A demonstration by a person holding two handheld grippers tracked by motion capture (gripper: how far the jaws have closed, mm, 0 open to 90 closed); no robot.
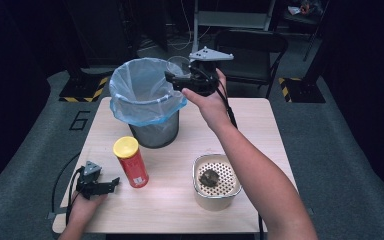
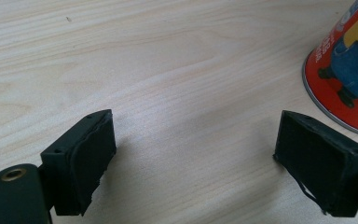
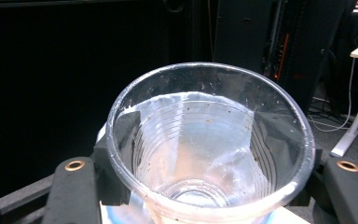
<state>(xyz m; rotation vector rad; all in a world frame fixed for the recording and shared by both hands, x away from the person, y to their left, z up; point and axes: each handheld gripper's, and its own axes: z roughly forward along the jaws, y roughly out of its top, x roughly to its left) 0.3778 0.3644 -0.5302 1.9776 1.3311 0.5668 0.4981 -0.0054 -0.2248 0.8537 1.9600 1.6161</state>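
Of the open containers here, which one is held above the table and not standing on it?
The clear plastic cup, clamped in the right gripper. The lined mesh bin and the cream strainer pot stand on the table.

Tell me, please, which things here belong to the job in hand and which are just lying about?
In use, apparently: clear plastic cup, held by right gripper; lined bin beside it.
Lying about: red can, strainer pot; left gripper open, idle.

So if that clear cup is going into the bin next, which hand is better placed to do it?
The right. Its gripper is shut on the clear cup and is raised by the bin's rim. The left gripper rests open on the table beside the red can.
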